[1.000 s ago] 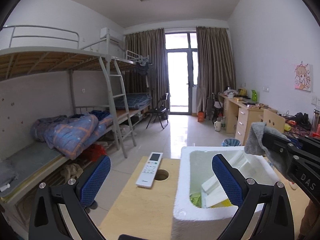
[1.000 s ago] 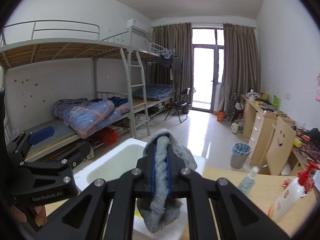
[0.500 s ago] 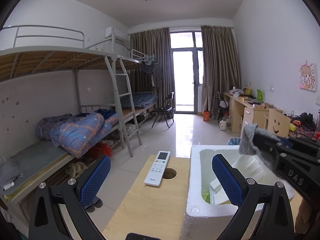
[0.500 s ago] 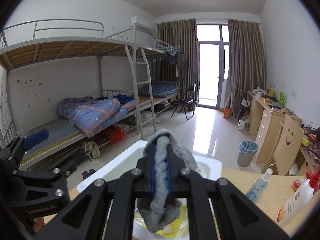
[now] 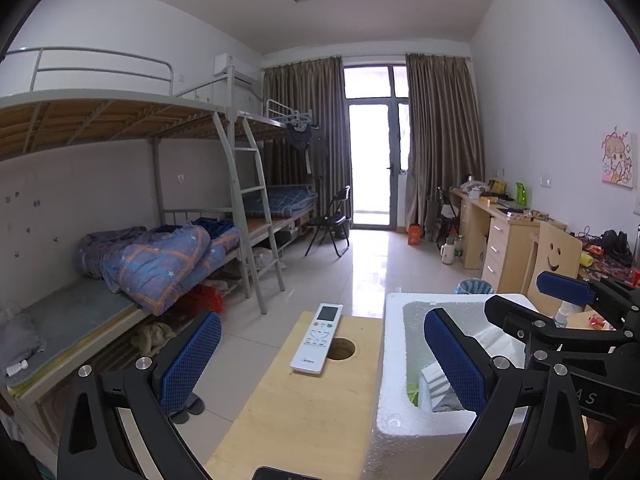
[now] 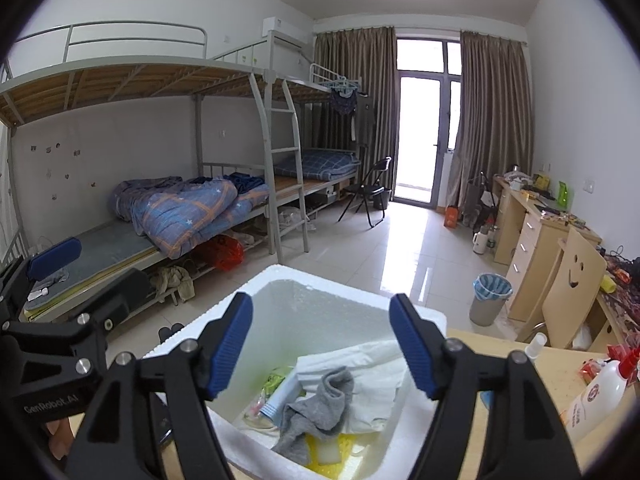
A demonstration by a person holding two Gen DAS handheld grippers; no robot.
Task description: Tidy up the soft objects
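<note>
A grey sock [image 6: 316, 412] lies crumpled inside the white foam box [image 6: 356, 304], on white cloth and other soft items. My right gripper [image 6: 322, 346] is open and empty, held above the box and over the sock. In the left wrist view the foam box [image 5: 394, 360] stands at the right of the wooden table [image 5: 304, 412], and the right gripper [image 5: 524, 308] reaches over it from the right. My left gripper [image 5: 320, 364] is open and empty above the table, left of the box.
A white remote [image 5: 318, 338] lies beside a round hole [image 5: 341, 349] in the table. A spray bottle [image 6: 534, 344] and a white pump bottle [image 6: 596, 396] stand right of the box. Bunk beds line the left wall, desks the right.
My right gripper has opened and let go of the grey sock, which has dropped into the foam box. The left gripper has stayed open with little movement.
</note>
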